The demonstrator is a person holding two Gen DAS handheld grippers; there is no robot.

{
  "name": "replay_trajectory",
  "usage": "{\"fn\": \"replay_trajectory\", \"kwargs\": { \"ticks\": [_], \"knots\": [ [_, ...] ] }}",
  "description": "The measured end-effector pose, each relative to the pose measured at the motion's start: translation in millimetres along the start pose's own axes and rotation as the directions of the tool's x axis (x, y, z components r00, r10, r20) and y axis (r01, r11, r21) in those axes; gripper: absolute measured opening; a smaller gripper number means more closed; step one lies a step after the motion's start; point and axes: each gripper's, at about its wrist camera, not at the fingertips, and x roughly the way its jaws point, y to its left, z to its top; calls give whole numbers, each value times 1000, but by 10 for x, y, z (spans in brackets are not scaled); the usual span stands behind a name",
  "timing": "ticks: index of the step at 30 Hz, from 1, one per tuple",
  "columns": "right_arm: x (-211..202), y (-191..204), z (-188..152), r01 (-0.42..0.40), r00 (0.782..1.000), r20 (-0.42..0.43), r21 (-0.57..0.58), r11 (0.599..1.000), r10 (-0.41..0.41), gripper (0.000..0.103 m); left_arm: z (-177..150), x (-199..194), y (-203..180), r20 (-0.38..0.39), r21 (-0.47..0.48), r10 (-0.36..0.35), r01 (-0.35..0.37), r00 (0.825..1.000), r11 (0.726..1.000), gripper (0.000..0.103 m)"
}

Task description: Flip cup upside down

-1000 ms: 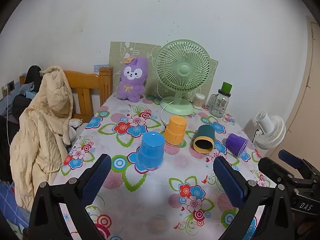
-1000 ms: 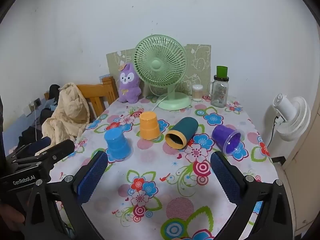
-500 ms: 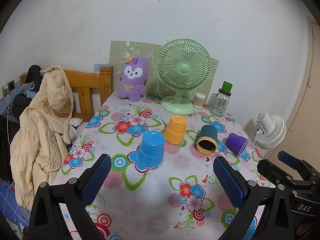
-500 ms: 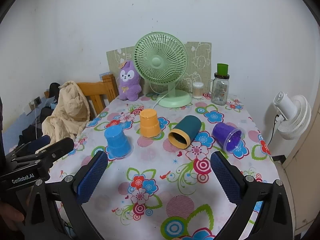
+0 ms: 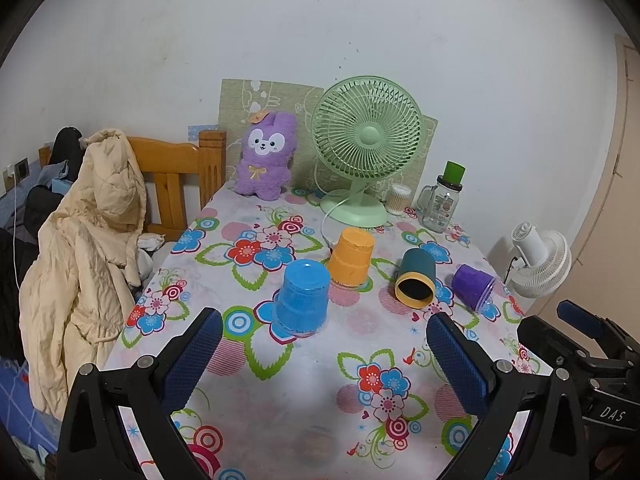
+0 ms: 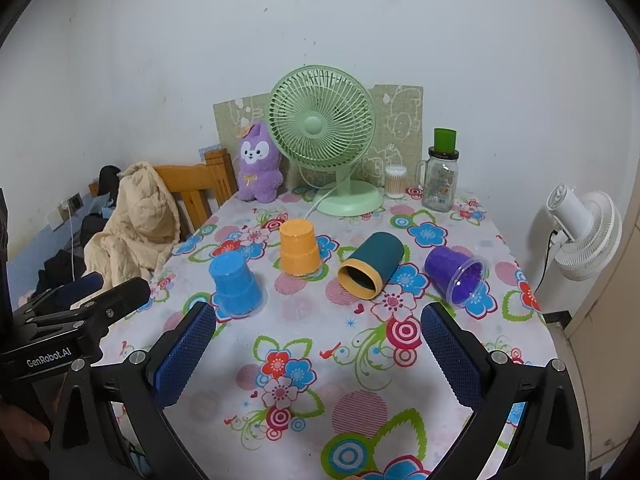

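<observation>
Several cups sit on the flowered tablecloth [image 5: 280,412]. A blue cup [image 5: 303,296] [image 6: 236,283] and an orange cup [image 5: 352,256] [image 6: 298,251] stand upside down. A dark teal cup with a yellow rim [image 5: 416,282] [image 6: 372,266] lies on its side, mouth toward me. A purple cup [image 5: 473,286] [image 6: 456,274] lies on its side at the right. My left gripper [image 5: 324,352] is open and empty, short of the blue cup. My right gripper [image 6: 316,340] is open and empty, short of the teal cup.
A green desk fan [image 5: 366,148], a purple plush bunny [image 5: 266,156], a glass jar with a green lid [image 5: 442,200] and a swab pot [image 5: 400,199] line the table's back. A wooden chair with a beige coat [image 5: 84,248] stands left. A white fan [image 6: 584,236] stands right.
Both grippers have drifted slightly; the cups sit a little lower and nearer in the right wrist view. No cup has moved and both grippers stay open.
</observation>
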Motion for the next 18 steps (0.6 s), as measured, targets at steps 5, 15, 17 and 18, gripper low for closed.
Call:
{"fn": "replay_trajectory", "kwargs": {
  "ticks": [5,15,17,18],
  "knots": [
    [8,10,18,-3,1000,-6,-2,1000,3,103,-15,13,-5,-3,-8,5,-5,1000,1000,103],
    [176,72,-26,-16,999,-49,-18,1000,15,103,-77,130,91,-35,-24,12,-13,999,1000,103],
    [222,92,-36,-23,998,-59,-21,1000,22,103,-117,177,136,-49,-31,16,-18,999,999,103],
    [254,100,-40,-25,998,-67,-24,999,23,103,-145,210,162,-60,-36,19,-21,998,999,103]
  ]
}}
